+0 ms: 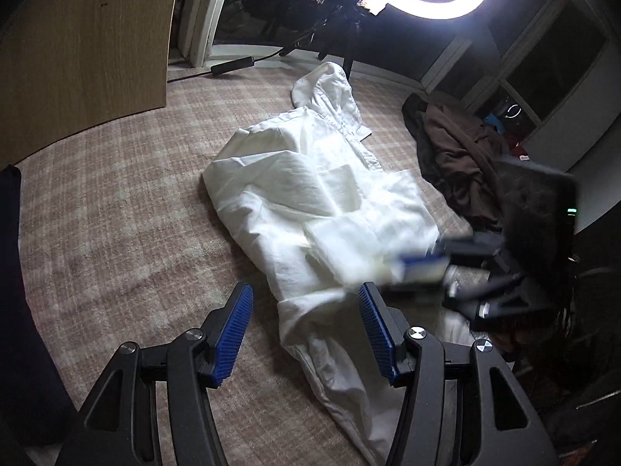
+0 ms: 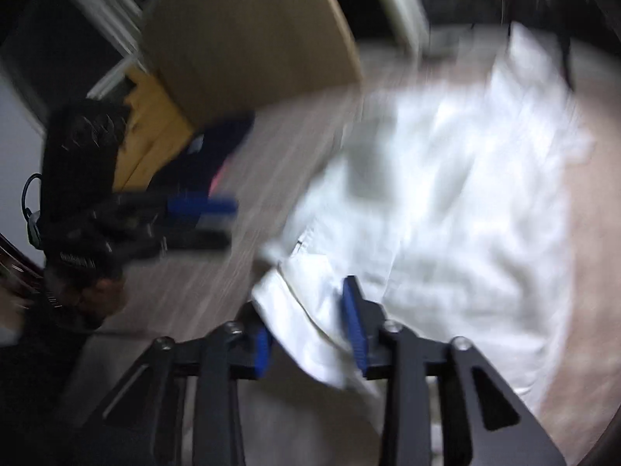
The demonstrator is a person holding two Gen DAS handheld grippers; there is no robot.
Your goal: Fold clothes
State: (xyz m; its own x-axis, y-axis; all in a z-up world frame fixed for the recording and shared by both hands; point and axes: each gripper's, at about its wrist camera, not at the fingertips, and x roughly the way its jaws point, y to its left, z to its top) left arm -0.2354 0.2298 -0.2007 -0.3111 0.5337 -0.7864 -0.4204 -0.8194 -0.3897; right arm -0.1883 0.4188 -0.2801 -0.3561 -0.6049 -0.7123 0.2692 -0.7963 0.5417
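Right gripper (image 2: pixel 310 322) pinches the white garment (image 1: pixel 310 202) hem to fold it across the carpet (image 1: pixel 128 202); left gripper (image 1: pixel 304 334) hovers, fingers spread, empty.

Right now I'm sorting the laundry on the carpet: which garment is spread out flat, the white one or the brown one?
The white hooded garment, lying stretched out mid-carpet. The brown garment sits crumpled in a heap to its right, near the windows.
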